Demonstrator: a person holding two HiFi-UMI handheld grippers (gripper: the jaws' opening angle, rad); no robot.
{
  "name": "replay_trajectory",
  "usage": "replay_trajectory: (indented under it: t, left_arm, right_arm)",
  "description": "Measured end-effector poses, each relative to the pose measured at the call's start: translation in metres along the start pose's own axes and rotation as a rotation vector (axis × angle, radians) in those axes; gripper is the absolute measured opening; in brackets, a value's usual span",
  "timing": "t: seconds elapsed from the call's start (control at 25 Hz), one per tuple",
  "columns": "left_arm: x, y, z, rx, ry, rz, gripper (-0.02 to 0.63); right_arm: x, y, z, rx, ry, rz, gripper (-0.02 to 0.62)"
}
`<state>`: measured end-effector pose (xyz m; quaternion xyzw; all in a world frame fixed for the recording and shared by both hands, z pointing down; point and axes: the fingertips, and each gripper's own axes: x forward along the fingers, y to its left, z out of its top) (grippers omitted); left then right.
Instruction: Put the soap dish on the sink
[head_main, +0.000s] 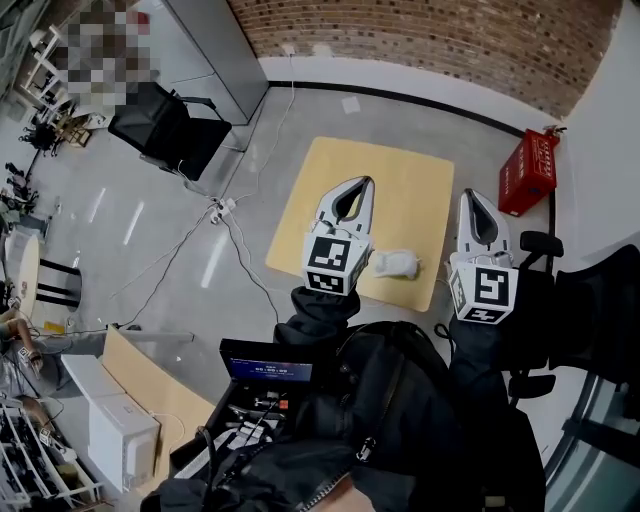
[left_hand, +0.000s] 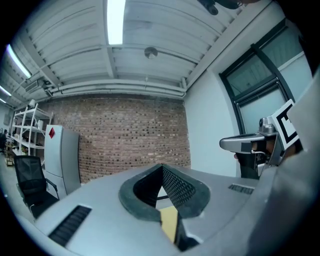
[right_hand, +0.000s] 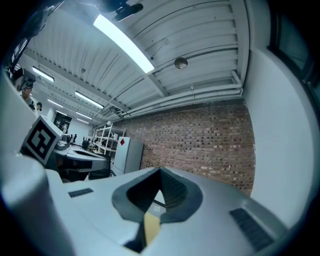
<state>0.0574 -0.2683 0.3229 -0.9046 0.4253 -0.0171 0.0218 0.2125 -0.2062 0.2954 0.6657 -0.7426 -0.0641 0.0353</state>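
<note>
Small white soap dish (head_main: 397, 263): lies on the tan square mat (head_main: 420, 180) on the grey floor, seen between your two grippers.
Your left gripper (head_main: 365, 181): fingers clenched, nothing in them.
Your right gripper (head_main: 470, 194): fingers clenched, likewise empty.
Red box (head_main: 528, 172): beside the mat, at the white wall.
</note>
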Motion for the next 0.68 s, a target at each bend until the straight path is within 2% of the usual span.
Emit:
replay_trajectory:
  t: [0.68]
  left_arm:
    - [-0.0051, 0.0098, -0.0039, -0.007, 0.012, 0.017, 0.003]
  right_arm:
    - [-0.0022, 0.0062, -0.0081, -0.018, 0.023, 0.012, 0.006]
